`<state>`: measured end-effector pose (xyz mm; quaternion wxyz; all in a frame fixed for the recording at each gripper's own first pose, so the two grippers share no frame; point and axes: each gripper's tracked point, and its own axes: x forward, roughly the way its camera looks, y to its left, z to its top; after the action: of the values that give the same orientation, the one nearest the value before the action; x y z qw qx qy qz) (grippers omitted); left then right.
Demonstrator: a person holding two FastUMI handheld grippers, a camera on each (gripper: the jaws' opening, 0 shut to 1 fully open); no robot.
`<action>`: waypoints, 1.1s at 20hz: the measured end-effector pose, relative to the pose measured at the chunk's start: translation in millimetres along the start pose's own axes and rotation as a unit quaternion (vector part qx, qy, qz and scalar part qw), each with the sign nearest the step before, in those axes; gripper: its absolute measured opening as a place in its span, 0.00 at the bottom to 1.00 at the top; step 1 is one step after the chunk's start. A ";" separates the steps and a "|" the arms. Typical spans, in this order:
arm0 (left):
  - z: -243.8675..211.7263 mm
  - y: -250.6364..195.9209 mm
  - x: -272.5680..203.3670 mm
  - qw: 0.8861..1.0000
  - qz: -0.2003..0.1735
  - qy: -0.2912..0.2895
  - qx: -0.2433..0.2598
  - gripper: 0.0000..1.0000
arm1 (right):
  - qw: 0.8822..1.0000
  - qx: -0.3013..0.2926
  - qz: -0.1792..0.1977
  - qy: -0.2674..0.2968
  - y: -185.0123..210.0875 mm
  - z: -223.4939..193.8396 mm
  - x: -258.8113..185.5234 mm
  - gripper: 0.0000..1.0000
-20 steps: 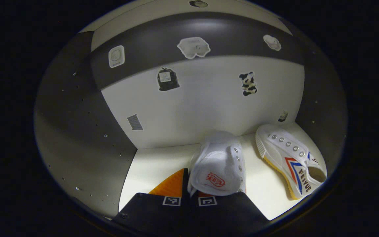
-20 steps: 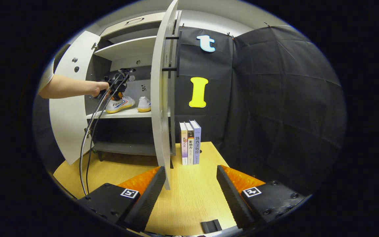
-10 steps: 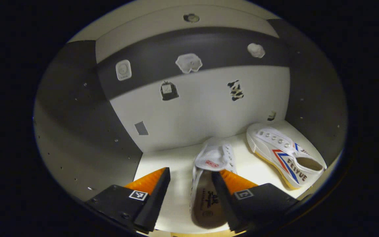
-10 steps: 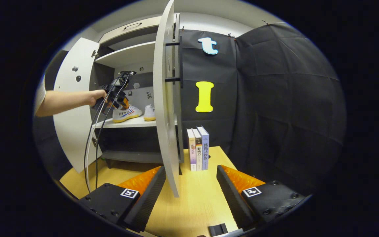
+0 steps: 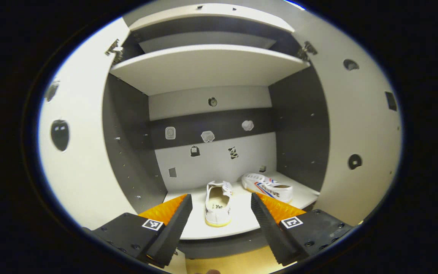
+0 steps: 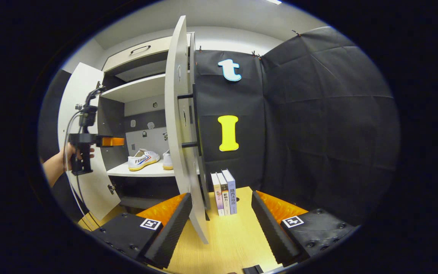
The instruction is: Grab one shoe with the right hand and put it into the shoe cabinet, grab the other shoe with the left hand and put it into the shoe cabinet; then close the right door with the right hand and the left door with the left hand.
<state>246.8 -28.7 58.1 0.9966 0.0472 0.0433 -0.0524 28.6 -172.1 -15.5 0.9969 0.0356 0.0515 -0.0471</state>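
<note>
Two white canvas shoes stand on the cabinet's middle shelf (image 5: 238, 224): one shoe (image 5: 217, 202) heel toward me, the striped shoe (image 5: 267, 186) to its right. My left gripper (image 5: 221, 217) is open and empty, out in front of the shelf. In the right gripper view the left gripper (image 6: 101, 142), held by a hand (image 6: 57, 165), hovers before the open left door (image 6: 82, 152). Both shoes (image 6: 143, 160) sit behind it. My right gripper (image 6: 221, 224) is open, with the edge of the right door (image 6: 179, 125) close above its left finger.
Three books (image 6: 224, 192) stand upright on the wooden table (image 6: 226, 243) beside the cabinet. A cable (image 6: 75, 198) hangs from the left gripper. An upper shelf (image 5: 207, 66) and a drawer (image 6: 143, 53) top the cabinet. Stickers dot the back panel (image 5: 213, 161).
My left gripper let go of the shoe, opened and pulled back out of the cabinet; the shoe now rests on the shelf. The right gripper view shifted slightly toward the right door.
</note>
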 end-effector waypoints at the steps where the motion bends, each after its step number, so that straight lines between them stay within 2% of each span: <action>1: -3.5 -6.9 -19.8 1.000 -0.012 -0.006 -0.007 0.96 | 1.000 0.005 -0.002 -0.004 1.0 6.2 -0.1 0.99; 2: -8.6 -11.8 -38.3 1.000 -0.021 -0.007 -0.011 1.00 | 1.000 0.006 -0.005 -0.006 1.5 12.2 -0.1 0.98; 3: -17.6 -15.0 -52.2 1.000 -0.026 -0.003 -0.017 0.96 | 1.000 0.005 -0.011 -0.009 -1.3 19.2 1.5 0.98; 6: -46.1 -20.9 -88.4 0.998 -0.028 -0.003 -0.049 0.96 | 0.999 0.002 -0.033 -0.007 -14.9 35.7 7.6 0.98; 8: -78.4 -17.1 -108.9 0.998 -0.018 0.019 -0.060 0.96 | 0.999 0.014 -0.040 -0.023 -20.1 56.1 14.2 0.98; 11: -112.7 -9.9 -136.9 0.997 -0.005 0.038 -0.064 0.97 | 0.998 -0.014 -0.057 -0.037 -35.1 76.6 34.8 0.98; 13: -127.0 -6.6 -153.1 0.997 -0.003 0.045 -0.062 0.97 | 0.997 -0.030 -0.051 -0.040 -31.7 91.7 47.9 0.98; 14: -134.1 -4.0 -160.7 0.996 0.002 0.051 -0.067 0.97 | 0.998 -0.035 -0.044 -0.043 -29.1 98.7 55.9 0.93; 15: -139.2 -2.5 -166.7 0.996 0.005 0.056 -0.075 0.97 | 0.998 -0.040 -0.036 -0.044 -26.0 104.6 62.8 0.98; 22: -163.3 17.7 -193.3 0.991 0.043 0.082 -0.098 0.97 | 0.998 -0.050 -0.006 -0.045 -18.8 136.0 98.0 0.98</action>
<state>44.0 24.3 -84.6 0.9908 -0.0448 0.1277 -0.0005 137.4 -209.9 107.8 0.9985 -0.0164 0.0095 -0.0516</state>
